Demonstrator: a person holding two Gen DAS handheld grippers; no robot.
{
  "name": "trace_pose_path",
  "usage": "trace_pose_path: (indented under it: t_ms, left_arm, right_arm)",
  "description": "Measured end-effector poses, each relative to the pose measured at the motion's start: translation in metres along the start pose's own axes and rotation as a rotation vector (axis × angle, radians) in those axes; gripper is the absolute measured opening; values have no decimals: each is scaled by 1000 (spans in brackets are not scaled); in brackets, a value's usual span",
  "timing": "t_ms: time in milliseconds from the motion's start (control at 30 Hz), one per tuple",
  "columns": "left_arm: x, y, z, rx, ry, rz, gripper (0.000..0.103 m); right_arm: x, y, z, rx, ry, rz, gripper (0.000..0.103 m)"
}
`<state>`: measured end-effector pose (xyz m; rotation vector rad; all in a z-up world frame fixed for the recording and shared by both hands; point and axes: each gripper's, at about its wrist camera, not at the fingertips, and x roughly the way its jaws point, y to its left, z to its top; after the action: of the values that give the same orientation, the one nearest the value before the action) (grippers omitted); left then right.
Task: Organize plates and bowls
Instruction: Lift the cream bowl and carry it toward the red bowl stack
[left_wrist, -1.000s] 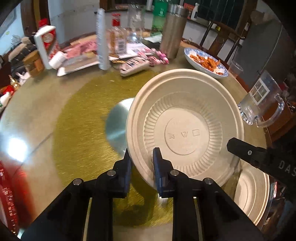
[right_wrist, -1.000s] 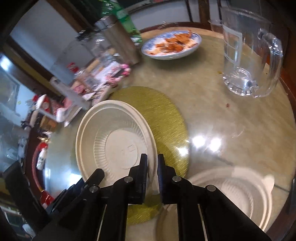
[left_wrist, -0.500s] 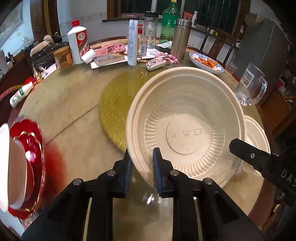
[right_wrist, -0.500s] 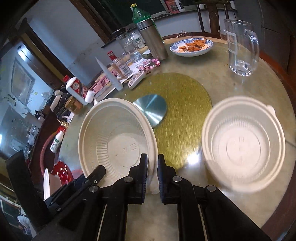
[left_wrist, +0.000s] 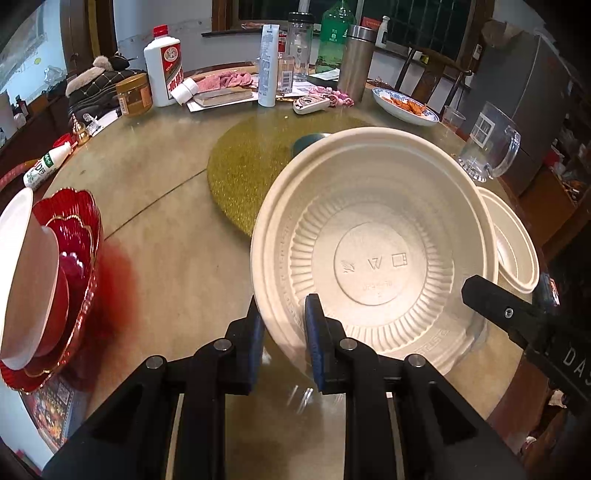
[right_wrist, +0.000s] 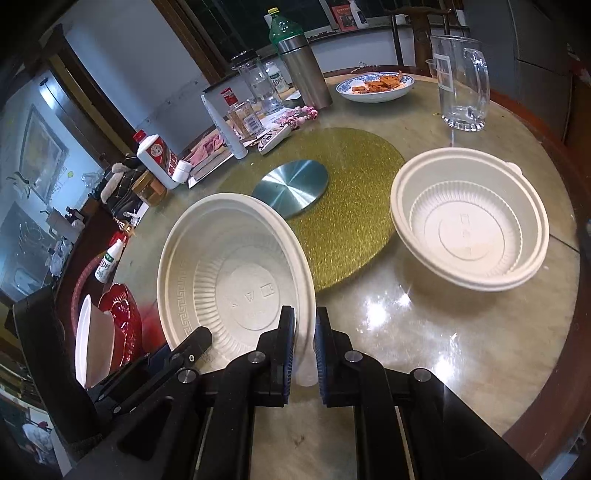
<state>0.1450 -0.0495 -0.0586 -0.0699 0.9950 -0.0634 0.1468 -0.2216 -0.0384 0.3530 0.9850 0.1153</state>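
Two grippers hold one cream disposable bowl between them, lifted and tilted above the round table. At the far left of the left wrist view, near the table's edge, a red glass dish carries a white bowl stacked inside it. Next to the right comes the left gripper, its blue pads clamped on the near-left rim of the cream bowl, one pad outside the wall and one inside. The bowl's ribbed inside faces the camera. Behind it lies a gold glitter mat in the middle of the table. In the right wrist view, the right gripper pinches the bowl's right rim, its jaws almost closed on the thin wall. Further right a second cream bowl sits upright on the table, just beside the mat's edge and apart from the held one. Beyond it stands a clear glass mug.
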Motion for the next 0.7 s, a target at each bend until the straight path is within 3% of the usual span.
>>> trace_pose_path:
  t_ms: [700]
  left_arm:
    - [-12, 6, -35, 30, 9, -14, 20]
  right_arm:
    - [-11, -3, -42, 13, -25, 23, 11]
